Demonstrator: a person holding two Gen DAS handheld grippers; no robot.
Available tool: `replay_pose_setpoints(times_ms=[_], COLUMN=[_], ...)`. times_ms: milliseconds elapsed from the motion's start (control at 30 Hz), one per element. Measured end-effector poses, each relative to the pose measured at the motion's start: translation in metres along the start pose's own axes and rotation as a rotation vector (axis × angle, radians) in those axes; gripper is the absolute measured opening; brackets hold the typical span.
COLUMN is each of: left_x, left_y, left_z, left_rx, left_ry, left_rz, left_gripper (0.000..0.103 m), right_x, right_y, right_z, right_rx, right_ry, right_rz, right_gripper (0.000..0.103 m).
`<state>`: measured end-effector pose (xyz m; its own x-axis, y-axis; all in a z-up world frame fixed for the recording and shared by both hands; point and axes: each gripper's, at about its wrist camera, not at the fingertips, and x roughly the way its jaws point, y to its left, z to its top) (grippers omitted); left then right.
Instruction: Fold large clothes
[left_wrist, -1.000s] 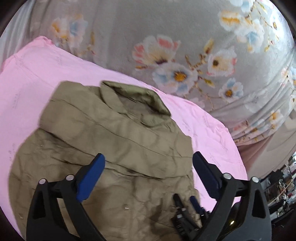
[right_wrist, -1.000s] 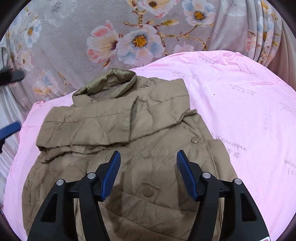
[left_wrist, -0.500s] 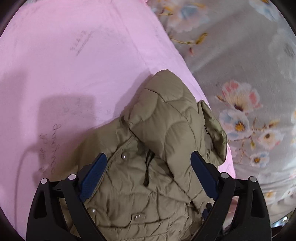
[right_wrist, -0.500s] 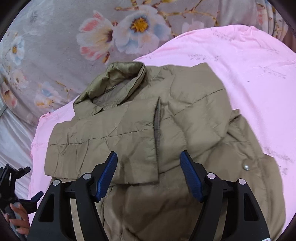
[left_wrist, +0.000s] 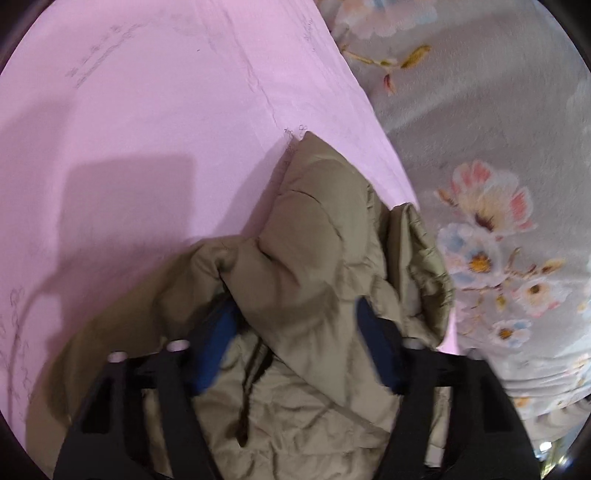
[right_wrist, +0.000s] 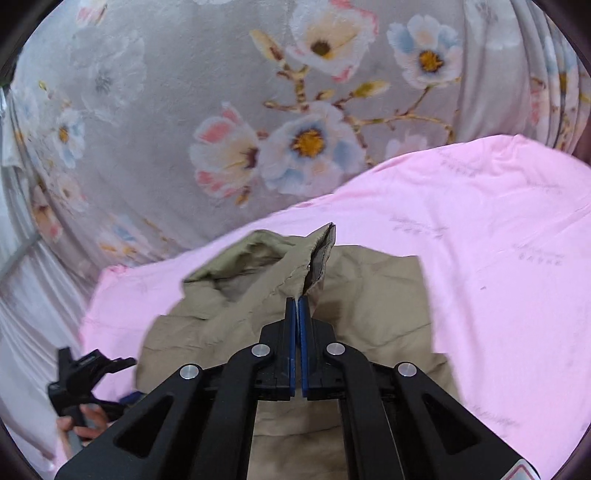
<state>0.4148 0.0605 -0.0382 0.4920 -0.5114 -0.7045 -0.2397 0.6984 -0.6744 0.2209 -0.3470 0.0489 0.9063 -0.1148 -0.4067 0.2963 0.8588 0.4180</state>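
Left wrist view: the olive-khaki quilted puffer jacket fills the lower middle of the frame, lying on the pink bed sheet with faint printed lettering, which takes up the upper left. A folded sleeve or shoulder panel of the jacket rises toward the centre, and its collar stands at the centre right. A dark drawstring hangs down the fabric at lower centre. The left gripper, black with blue pads, comes up from the bottom edge with its jaws spread wide; a fold of the jacket lies between and partly over the blue fingers, but they are not clamped on it. A grey curtain printed with pink, blue and white flowers covers the right side.

Right wrist view: the same jacket sits at lower centre on the pink sheet, which spreads across the right half. The right gripper reaches up from the bottom edge, its blue pads pressed together on a lifted edge of the jacket; the pinched cloth stands up as a peak just above the fingertips. The floral curtain fills the upper half. At the lower left, the left gripper shows dark and blurred, with the person's hand below it.
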Motion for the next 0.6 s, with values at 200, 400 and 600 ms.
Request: replay_pose_setpoints(times_ms=[200, 400, 600], left_x=[0.001, 0.006, 0.002], left_y=[-0.015, -0.012, -0.025], left_z=[-0.012, -0.026, -0.04], left_rx=[0.207, 0.337, 0.445], left_ry=[-0.115, -0.179, -0.22], left_rz=[0.248, 0.442, 0.554], left_gripper=[0.01, 0.001, 0.003], right_x=[0.043, 0.071, 0.066], right_y=[-0.02, -0.019, -0.016], right_z=[-0.042, -0.074, -0.074], right_rx=[-0.055, -0.134, -0.163], right_ry=[0.14, 0.215, 0.217], right_rz=[-0.11, -0.178, -0.236], right_gripper=[0.002, 0.002, 0.015])
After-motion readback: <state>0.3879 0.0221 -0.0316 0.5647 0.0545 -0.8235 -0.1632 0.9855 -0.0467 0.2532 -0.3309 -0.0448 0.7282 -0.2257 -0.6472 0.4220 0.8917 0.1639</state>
